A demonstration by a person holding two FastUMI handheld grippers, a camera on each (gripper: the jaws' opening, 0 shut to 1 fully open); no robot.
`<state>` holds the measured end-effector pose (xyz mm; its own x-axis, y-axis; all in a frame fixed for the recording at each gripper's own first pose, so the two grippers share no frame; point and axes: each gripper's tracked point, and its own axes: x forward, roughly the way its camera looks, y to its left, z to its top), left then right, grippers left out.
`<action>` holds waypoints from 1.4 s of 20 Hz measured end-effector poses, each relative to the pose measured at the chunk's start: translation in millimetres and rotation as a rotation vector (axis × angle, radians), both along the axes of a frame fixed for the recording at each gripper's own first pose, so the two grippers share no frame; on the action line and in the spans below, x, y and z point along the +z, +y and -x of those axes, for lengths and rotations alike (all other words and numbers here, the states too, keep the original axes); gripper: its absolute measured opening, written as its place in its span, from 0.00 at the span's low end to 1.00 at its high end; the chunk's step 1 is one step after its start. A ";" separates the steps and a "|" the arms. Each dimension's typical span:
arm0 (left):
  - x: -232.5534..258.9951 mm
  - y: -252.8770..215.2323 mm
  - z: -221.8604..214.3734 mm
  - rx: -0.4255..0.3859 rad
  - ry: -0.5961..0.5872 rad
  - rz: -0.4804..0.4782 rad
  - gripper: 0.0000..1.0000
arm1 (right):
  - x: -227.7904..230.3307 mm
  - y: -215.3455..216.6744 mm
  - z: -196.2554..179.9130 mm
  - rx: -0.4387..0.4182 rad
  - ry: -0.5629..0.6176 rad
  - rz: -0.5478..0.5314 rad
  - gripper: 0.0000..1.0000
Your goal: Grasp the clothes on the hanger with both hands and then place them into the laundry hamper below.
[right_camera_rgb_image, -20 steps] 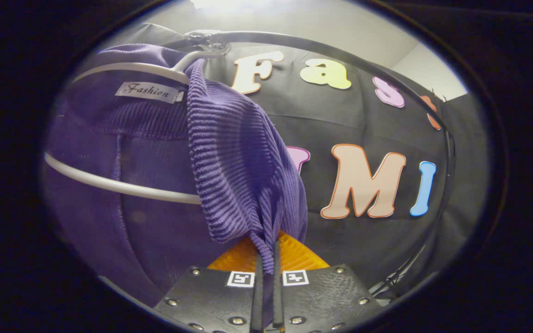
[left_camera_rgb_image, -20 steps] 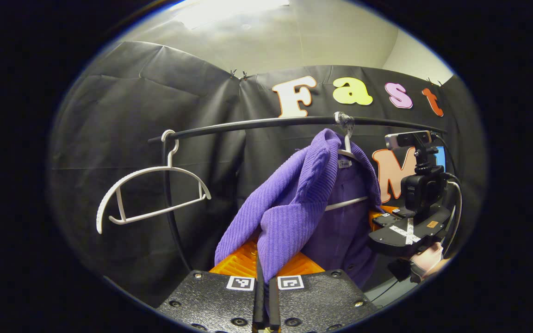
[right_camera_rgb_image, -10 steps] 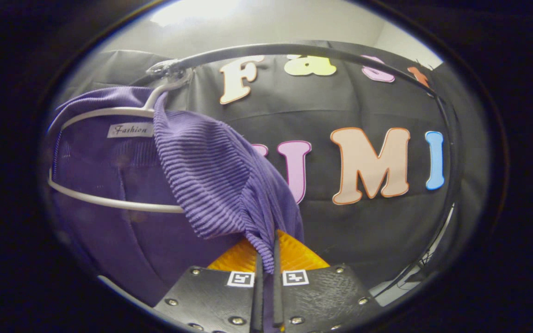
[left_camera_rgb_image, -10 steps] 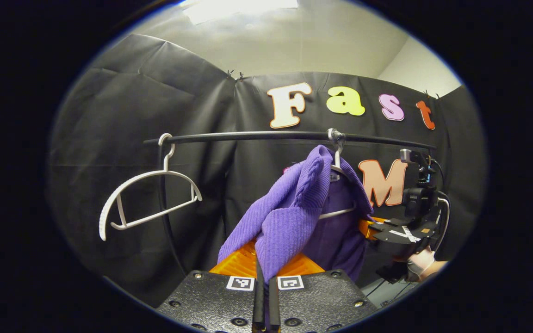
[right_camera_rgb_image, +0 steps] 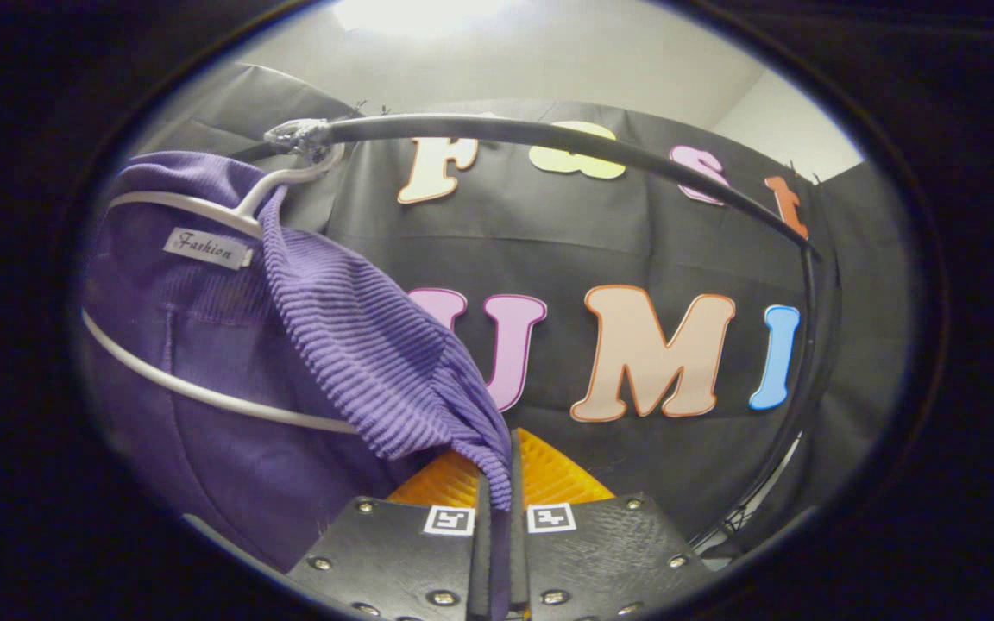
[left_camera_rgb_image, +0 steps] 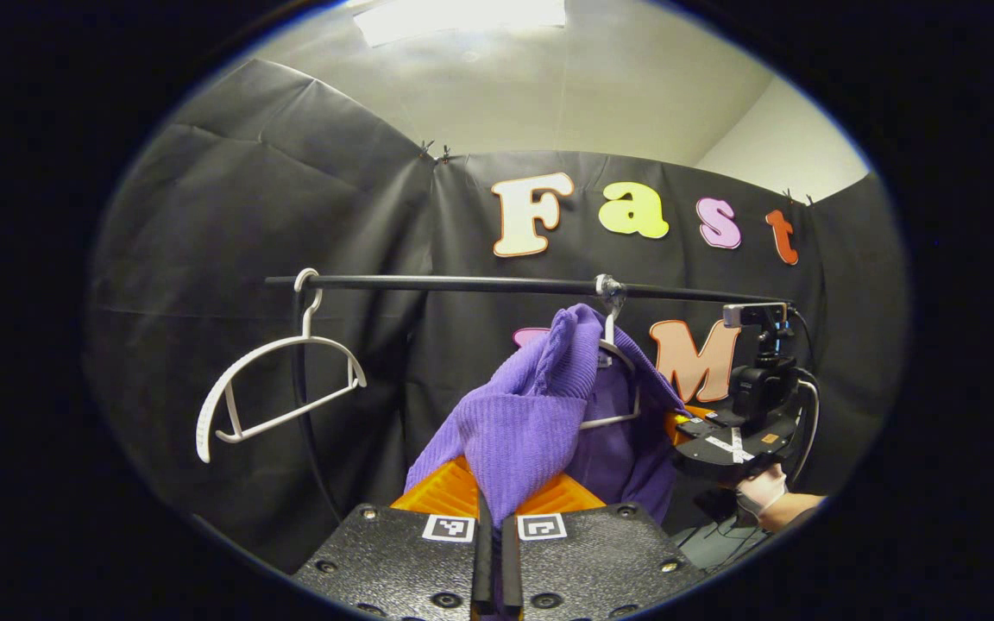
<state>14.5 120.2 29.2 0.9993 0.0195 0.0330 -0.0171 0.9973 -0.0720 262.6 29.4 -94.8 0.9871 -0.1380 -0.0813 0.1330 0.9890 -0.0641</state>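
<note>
slantwise, purple sweater (left_camera_rgb_image: 525,423) toward tongs (left_camera_rgb_image: 492,552)

Purple ribbed sweater (left_camera_rgb_image: 531,423); white hangers (left_camera_rgb_image: 277,384); black rail (left_camera_rgb_image: 462,283).

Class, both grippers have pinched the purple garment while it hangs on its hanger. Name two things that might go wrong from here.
1. The purple garment is draped over the white hanger; pulling may drag the hanger off the rail.
2. Each gripper, left and right, pinches just a small fold, so the knit could slip out.
</note>
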 end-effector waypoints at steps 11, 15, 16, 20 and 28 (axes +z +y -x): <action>47.4 23.5 2.4 0.063 -0.088 -0.035 0.04 | 41.3 -25.3 -46.6 -0.017 -0.078 0.051 0.08; 64.6 48.0 -1.2 0.109 -0.115 -0.030 0.04 | 45.6 -22.1 -57.1 -0.008 -0.089 0.050 0.08; 68.4 54.5 -1.5 0.118 -0.119 -0.034 0.04 | 45.1 -21.0 -58.0 -0.004 -0.090 0.054 0.08; 73.6 71.5 -7.4 0.145 -0.131 -0.041 0.06 | 45.0 -16.9 -63.9 0.004 -0.092 0.053 0.08; 42.7 99.7 -37.5 0.164 -0.098 -0.108 0.04 | 42.9 -21.9 -73.5 -0.007 -0.078 0.044 0.08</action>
<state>52.0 219.8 71.9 0.9750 0.1724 0.1401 -0.1777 0.9837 0.0263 336.1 7.5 -51.9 0.9891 -0.1469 0.0026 0.1465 0.9845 -0.0968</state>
